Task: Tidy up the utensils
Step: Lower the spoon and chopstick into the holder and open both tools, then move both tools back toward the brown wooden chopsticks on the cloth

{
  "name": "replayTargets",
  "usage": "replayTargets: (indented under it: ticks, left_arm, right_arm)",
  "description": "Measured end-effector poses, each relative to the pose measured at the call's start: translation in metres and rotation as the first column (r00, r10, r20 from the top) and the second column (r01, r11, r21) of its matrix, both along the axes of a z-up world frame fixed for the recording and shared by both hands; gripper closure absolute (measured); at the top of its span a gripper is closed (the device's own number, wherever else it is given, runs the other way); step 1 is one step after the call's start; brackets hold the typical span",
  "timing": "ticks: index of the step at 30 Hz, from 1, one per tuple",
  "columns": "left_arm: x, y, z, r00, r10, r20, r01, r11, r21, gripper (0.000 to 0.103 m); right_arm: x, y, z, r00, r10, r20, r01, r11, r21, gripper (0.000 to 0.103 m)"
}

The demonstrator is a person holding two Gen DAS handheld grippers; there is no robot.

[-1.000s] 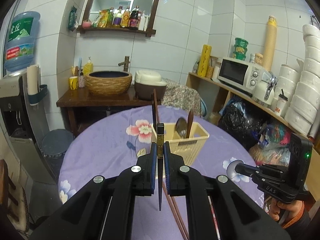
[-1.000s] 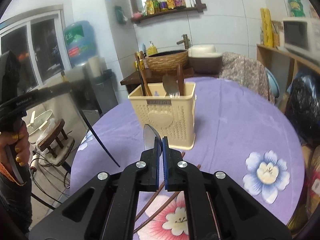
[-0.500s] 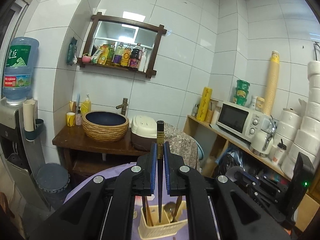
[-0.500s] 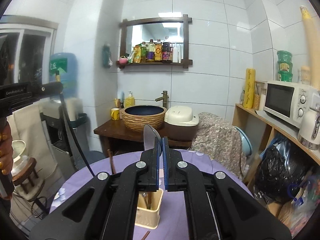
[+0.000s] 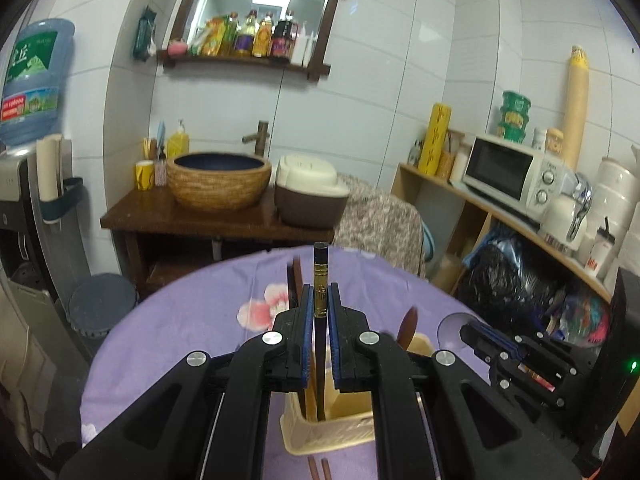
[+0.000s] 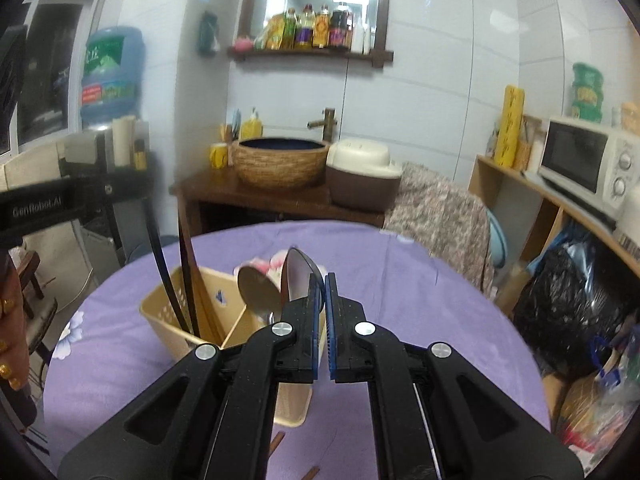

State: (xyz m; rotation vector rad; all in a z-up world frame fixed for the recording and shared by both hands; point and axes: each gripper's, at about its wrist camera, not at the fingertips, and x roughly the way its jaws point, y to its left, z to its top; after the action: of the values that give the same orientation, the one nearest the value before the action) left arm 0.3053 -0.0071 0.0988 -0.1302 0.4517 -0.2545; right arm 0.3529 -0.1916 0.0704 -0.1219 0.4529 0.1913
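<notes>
My left gripper is shut on a black chopstick with a gold band, held upright with its lower end inside the cream utensil basket. My right gripper is shut on a metal spoon, bowl up, over the basket. In the right wrist view the basket holds two dark chopsticks in its left compartment and another spoon in the middle. A brown spoon handle also sticks up from the basket. My right gripper shows at right in the left wrist view.
The basket stands on a round table with a purple flowered cloth. Brown chopsticks lie on the cloth near the basket's front. A wooden sink stand and a shelf with a microwave stand beyond the table.
Both grippers have tilted and come down toward the table over the basket. The black chopstick's lower end now sits in the basket, and the spoon is lower, just above it.
</notes>
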Motion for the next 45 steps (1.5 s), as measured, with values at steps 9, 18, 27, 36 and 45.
replayTargets:
  ticks: [9,18,27,36,45]
  left_arm:
    - [0.001,0.0,-0.02,1.0,-0.014,-0.023,0.014,1.0,0.027,0.094]
    - [-0.031,0.01,-0.018,1.0,-0.006,0.026,0.005,1.0,0.008,0.039]
    - [-0.088,0.024,-0.043,0.997,0.012,0.075,-0.012,1.0,0.004,0.006]
    - [-0.123,0.023,-0.09,1.0,0.013,-0.026,-0.011,0.996,0.091,0.005]
    - [-0.148,0.028,-0.133,0.987,0.081,-0.137,-0.06,0.986,0.152,0.006]
  right_arm:
    - [0.003,0.0,-0.017,0.999,0.025,-0.036,-0.024,0.999,0.021,0.099]
    - [-0.019,-0.011,-0.024,0.999,0.003,-0.035,-0.001,0.997,0.081,0.06]
    - [-0.083,-0.02,-0.026,1.0,-0.02,0.02,0.018,0.995,0.097,0.012]
    - [-0.136,-0.01,-0.069,0.997,-0.029,-0.068,0.03,0.999,0.015,0.006]
    - [-0.154,-0.007,-0.135,0.938,-0.108,-0.329,0.097,0.994,-0.049,0.006]
